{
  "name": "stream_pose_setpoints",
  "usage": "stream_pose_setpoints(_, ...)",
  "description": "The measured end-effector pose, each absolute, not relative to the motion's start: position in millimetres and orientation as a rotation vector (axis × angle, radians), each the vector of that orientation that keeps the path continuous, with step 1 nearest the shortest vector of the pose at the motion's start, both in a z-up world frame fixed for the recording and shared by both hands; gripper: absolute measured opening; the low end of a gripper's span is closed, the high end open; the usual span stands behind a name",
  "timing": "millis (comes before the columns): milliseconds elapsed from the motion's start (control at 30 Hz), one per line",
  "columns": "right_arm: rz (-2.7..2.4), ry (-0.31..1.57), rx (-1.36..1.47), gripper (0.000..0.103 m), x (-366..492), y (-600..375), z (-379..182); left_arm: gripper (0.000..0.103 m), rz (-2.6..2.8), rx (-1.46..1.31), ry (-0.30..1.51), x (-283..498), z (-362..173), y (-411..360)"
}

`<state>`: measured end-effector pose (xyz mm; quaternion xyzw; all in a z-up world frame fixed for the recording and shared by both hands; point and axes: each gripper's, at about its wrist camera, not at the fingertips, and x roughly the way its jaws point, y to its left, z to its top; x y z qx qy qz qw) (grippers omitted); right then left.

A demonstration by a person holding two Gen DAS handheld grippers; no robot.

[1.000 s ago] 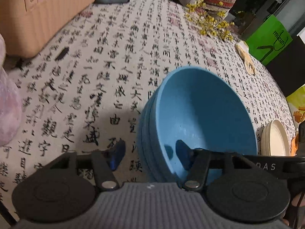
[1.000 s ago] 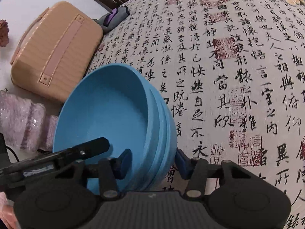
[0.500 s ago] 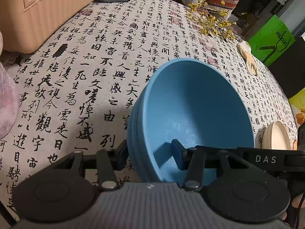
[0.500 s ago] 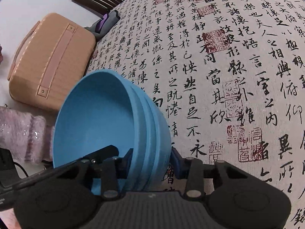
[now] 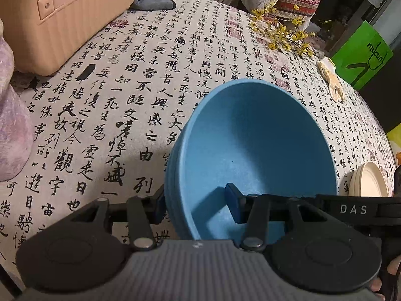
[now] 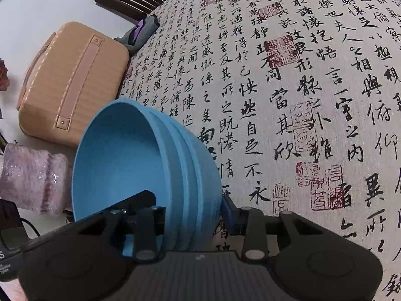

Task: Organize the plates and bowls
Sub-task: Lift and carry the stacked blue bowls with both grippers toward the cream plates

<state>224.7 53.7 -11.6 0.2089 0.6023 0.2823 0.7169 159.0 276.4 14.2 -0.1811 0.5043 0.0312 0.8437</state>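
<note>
Blue bowls, nested in a stack, gripped from both sides above the patterned bench.

Both sets of tongs straddle the near wall of the blue bowl stack [image 5: 253, 150], one finger inside the top bowl and one against the outer side. The left tongs [image 5: 194, 207] sit clamped on the rim. The right tongs [image 6: 194, 217] are closing on the opposite rim, pads at the wall, so the load looks shared and unlikely to tip. The stack tilts over the calligraphy cloth [image 5: 130, 105] of the bench, seemingly lifted rather than resting. A cream plate [image 5: 368, 180] waits near the far right edge, well apart. A tan case [image 5: 57, 17] stands beyond.
</note>
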Motion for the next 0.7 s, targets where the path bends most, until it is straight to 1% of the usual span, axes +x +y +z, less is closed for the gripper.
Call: stream_pose_setpoints(700,0.629,1.312,0.473,0.034,222.8,9.9,7.4,0.048,0.066,-0.367,1.038,154.2,27.7,247.4)
